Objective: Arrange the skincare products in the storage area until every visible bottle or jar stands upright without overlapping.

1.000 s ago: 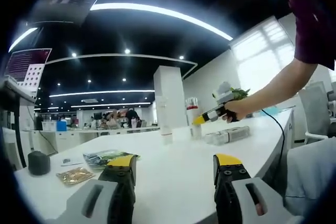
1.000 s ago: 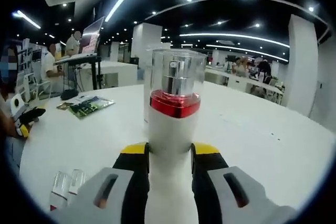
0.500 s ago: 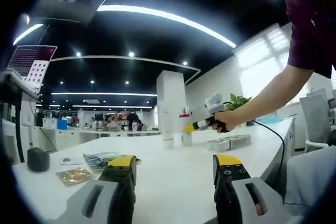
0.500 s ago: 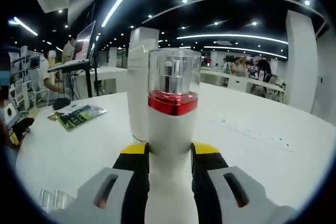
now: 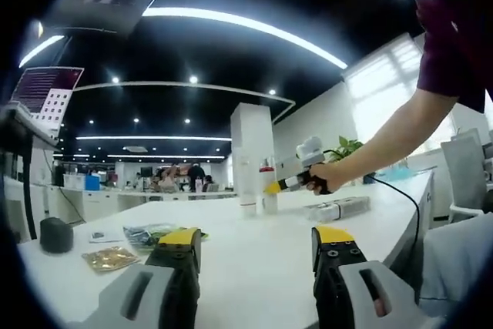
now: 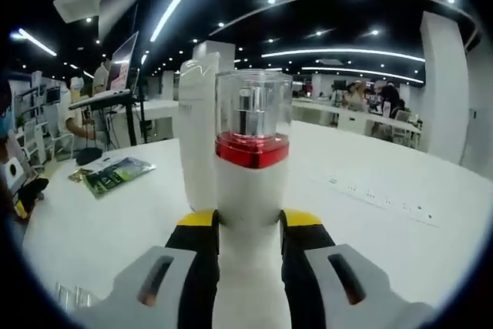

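The right gripper [image 6: 248,233] is clamped on a white pump bottle [image 6: 250,182] with a red ring and a clear cap, held upright just above the white table [image 6: 370,213]. Directly behind it, very near, stands 1 taller white bottle [image 6: 198,140]. The left gripper [image 5: 256,256] has its jaws apart and holds nothing; it is low over the table, well apart from the bottles.

The held bottle looks like stiff, smooth plastic, probably light, so it may slip or turn between the jaws. The grip on the wide lower body seems better than on the clear cap (this could come off).

The left gripper view shows what the other does not: the person's hand [image 5: 333,177], clear containers [image 5: 337,208] lying on the table nearby, some packets [image 5: 127,246] and a dark round object [image 5: 56,236]. The right gripper view gives the cap and pump in detail.
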